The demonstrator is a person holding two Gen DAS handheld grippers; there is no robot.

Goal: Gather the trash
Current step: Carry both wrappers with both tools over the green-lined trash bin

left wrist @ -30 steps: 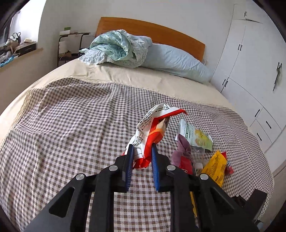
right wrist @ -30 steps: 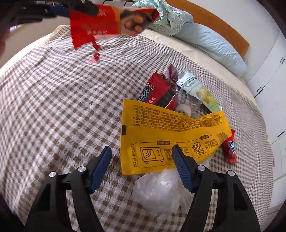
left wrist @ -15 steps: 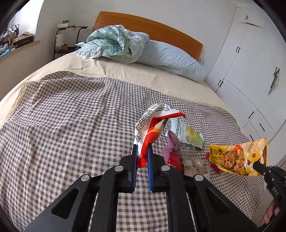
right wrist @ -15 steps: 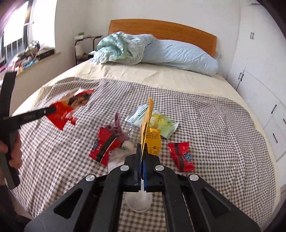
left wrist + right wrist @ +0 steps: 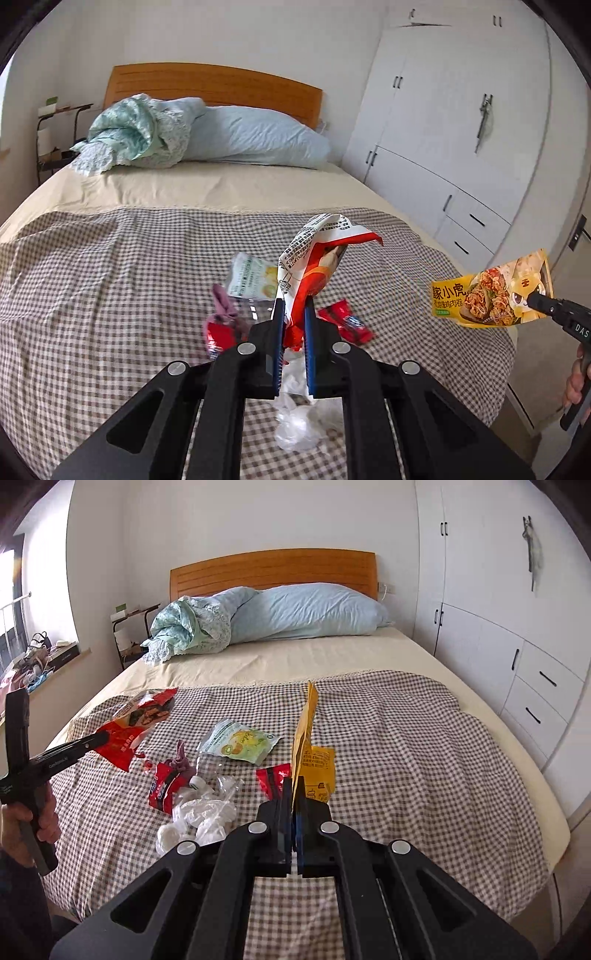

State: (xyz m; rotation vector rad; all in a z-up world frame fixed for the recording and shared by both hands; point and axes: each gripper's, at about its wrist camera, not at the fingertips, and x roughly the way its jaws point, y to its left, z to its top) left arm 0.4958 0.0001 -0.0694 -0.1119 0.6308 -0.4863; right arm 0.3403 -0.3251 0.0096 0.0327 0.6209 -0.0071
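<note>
You see two grippers, left [image 5: 294, 314] and right [image 5: 294, 794], each pinching one wrapper: one red [image 5: 314, 273], one yellow [image 5: 306, 738]. On the bed [image 5: 406, 738] lie three more wrappers, one purple cloth [image 5: 181, 758], one clear plastic bag [image 5: 203, 812], and two pillows.

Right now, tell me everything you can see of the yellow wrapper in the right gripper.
The yellow wrapper is a flat, glossy plastic food pouch. Its front is printed with a food photo, a cartoon figure and Chinese lettering; its back is yellow with dark print and cooking icons. The right gripper is shut on one end and holds it in the air, clear of the checked blanket. From the right wrist it shows edge-on, standing upright.
</note>
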